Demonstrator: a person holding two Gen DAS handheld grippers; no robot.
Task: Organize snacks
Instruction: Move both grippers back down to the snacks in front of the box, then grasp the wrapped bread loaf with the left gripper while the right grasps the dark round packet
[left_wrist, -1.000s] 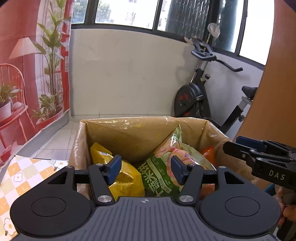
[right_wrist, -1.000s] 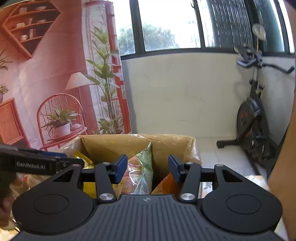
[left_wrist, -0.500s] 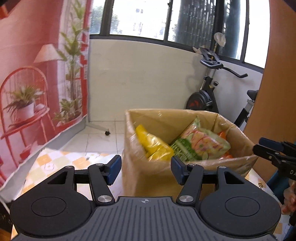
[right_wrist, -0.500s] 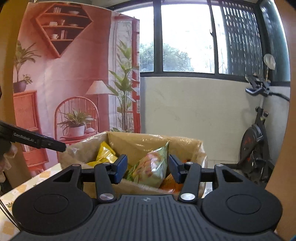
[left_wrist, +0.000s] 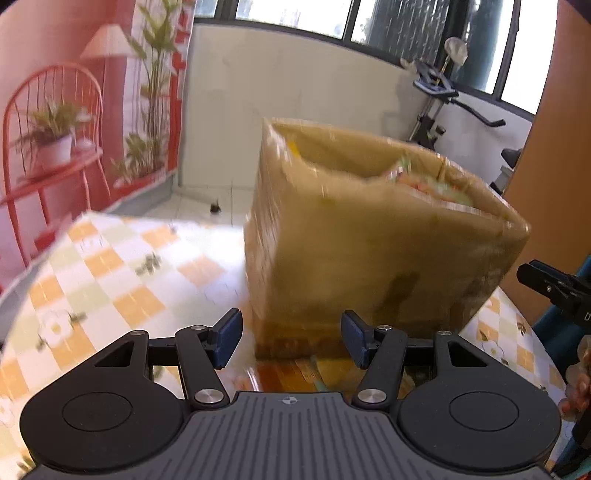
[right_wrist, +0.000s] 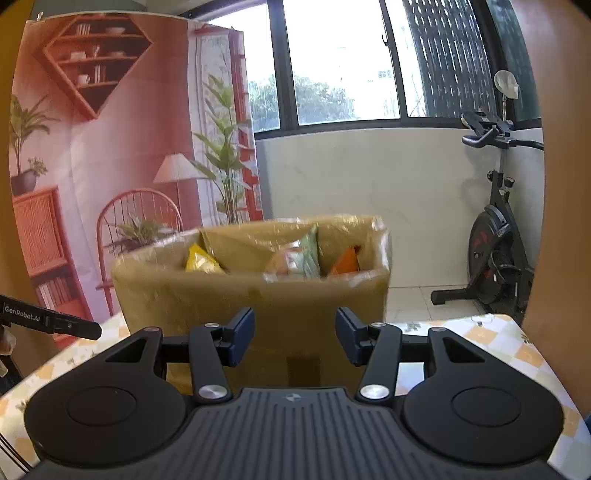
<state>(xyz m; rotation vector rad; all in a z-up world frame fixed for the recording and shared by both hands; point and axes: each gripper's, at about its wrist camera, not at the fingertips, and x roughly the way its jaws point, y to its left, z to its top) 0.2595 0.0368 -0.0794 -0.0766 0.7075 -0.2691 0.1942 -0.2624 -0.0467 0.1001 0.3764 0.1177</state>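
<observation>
A brown cardboard box (left_wrist: 373, 236) wrapped in clear tape stands on the checked tablecloth (left_wrist: 110, 266). In the right wrist view the box (right_wrist: 229, 295) holds a yellow snack bag (right_wrist: 201, 260), a green and pink bag (right_wrist: 301, 254) and an orange bag (right_wrist: 347, 260). My left gripper (left_wrist: 290, 341) is open and empty, low in front of the box's near corner. My right gripper (right_wrist: 294, 341) is open and empty too, facing the box's front wall. The other gripper's black tip shows at each view's edge (left_wrist: 554, 286) (right_wrist: 51, 321).
An exercise bike (right_wrist: 495, 236) stands on the tiled floor behind the table at the right. A printed backdrop (right_wrist: 110, 147) with a chair and plants hangs at the left. A white low wall under windows (right_wrist: 369, 173) runs behind the box. A brown panel (left_wrist: 554, 166) rises at the right.
Both grippers have drawn back and down from over the box. One second ago they looked into it; now its outer walls and the tablecloth fill the views. The jaws kept their width.
</observation>
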